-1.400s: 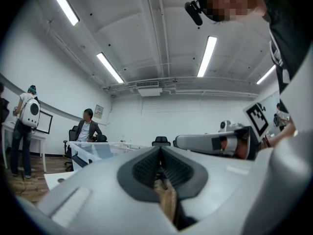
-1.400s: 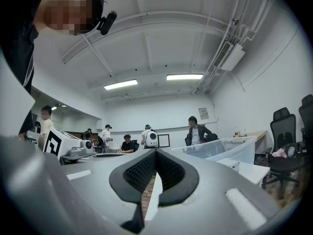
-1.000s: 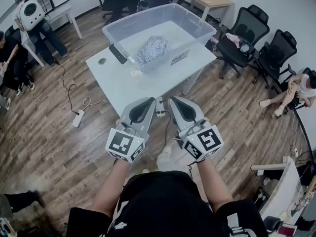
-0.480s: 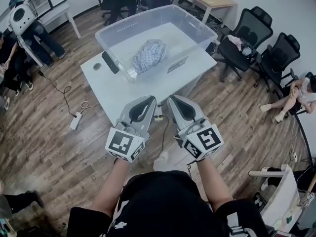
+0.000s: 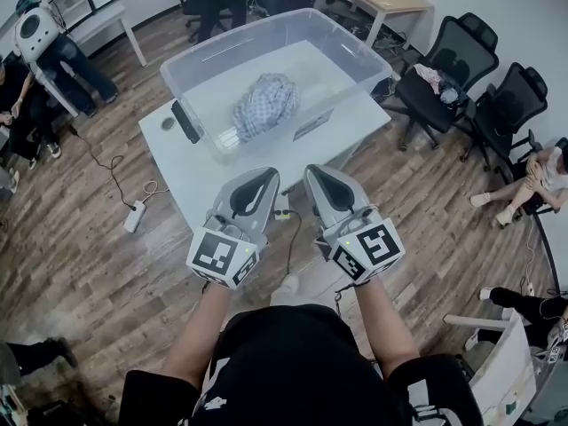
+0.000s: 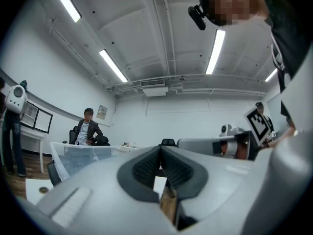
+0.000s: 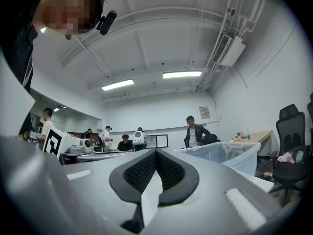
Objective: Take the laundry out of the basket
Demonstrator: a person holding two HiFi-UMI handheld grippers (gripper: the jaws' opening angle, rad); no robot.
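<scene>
Both claws were held side by side at a level pitch, short of the near edge of the white desk (image 5: 202,169). The left claw (image 5: 264,176) was closed, its ribbed pads meeting at the tip with nothing between them, as the left gripper view (image 6: 160,149) showed. The right claw (image 7: 156,152) was likewise fully closed and empty, lying just to the right of the left one in the head view (image 5: 318,172). Each carried its marker cube at the rear, close to the person's forearms.

Ahead of the two claws, on the desk, stood the basket (image 5: 366,53), a large clear plastic tub. The laundry (image 5: 264,103), a bundled checked cloth, lay inside it on the bottom, straight ahead of the left claw and a little left of the right claw's line. Neither claw touched the basket or the cloth; both were well apart from them.

A flat black object (image 5: 185,121) leaned at the basket's corner, ahead and to the left of the left claw. From the right gripper view the basket (image 7: 230,153) stood ahead to the right; from the left gripper view it (image 6: 78,155) stood ahead to the left. Black office chairs (image 5: 448,56) stood further off to the right of the right claw, on the wooden floor (image 5: 80,264).
</scene>
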